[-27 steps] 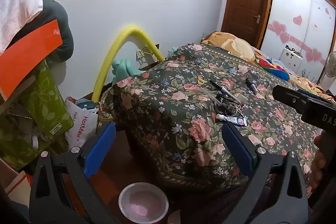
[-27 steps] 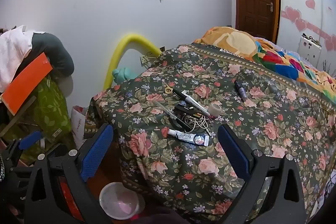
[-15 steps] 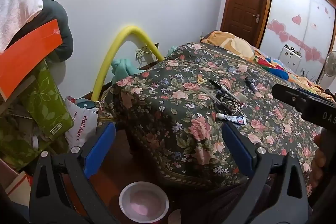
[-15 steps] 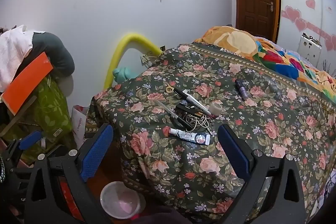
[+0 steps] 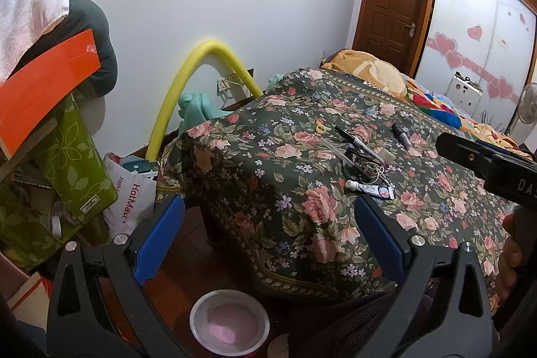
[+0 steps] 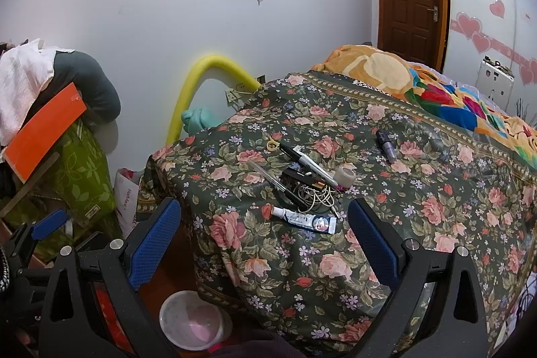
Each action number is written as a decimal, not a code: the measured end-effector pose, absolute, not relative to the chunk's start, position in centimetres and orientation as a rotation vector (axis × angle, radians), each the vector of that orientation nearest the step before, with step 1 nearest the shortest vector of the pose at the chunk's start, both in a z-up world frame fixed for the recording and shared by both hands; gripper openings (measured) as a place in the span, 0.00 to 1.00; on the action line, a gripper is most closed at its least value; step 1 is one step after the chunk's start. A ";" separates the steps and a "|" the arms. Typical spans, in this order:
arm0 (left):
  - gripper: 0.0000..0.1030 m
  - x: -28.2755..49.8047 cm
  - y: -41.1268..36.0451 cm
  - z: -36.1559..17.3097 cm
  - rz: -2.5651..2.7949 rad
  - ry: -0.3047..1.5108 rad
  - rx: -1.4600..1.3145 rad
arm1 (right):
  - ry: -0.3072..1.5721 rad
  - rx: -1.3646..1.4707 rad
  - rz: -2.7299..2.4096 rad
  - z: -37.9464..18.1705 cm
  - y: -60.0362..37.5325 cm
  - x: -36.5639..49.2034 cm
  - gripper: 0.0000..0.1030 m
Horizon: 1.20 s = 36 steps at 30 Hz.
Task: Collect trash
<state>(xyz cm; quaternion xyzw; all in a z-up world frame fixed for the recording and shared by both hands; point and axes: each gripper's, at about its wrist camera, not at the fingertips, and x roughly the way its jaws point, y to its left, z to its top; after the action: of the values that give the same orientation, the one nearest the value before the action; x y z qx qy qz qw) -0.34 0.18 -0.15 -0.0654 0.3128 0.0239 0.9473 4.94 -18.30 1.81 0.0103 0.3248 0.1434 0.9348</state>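
L gripper spread wide, nothing between its blue ribbed pads; R gripper also spread wide & empty. Both hang off the near corner of the bed, which is draped w/ a dark floral cloth, glossy as if under clear plastic.

Clutter sits in a cluster mid-bed, just far of the R gripper: flattened white/blue tube w/ white cap nearest; tangle of pale thin cord touching black bits behind it; long marker, black cap & white barrel, lying diagonally; clear thin tube to its left; small tape roll to the right; yellow ring farther; grey-black cylinder well apart, far right.

On the floor near-left: round white bin w/ pink liner. Yellow foam tube arches against the far wall.

Vs 0.5 s ago: both views nearly unchanged, items not shifted, jaws same spread.
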 end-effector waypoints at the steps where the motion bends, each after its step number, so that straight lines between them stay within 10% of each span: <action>1: 0.99 -0.4 0.2 -0.2 0.048 0.637 -0.135 | 0.664 0.020 0.292 1.8 -18.3 5.0 0.96; 36: 0.99 0.0 -0.1 0.0 0.043 0.640 -0.134 | 0.656 0.027 0.293 2.1 -19.0 4.5 0.96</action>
<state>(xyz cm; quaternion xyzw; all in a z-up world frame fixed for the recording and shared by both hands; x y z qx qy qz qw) 0.00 -0.14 0.00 -0.0658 0.3144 0.0210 0.9468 4.54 -19.00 2.07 0.0131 0.3210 0.1432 0.9361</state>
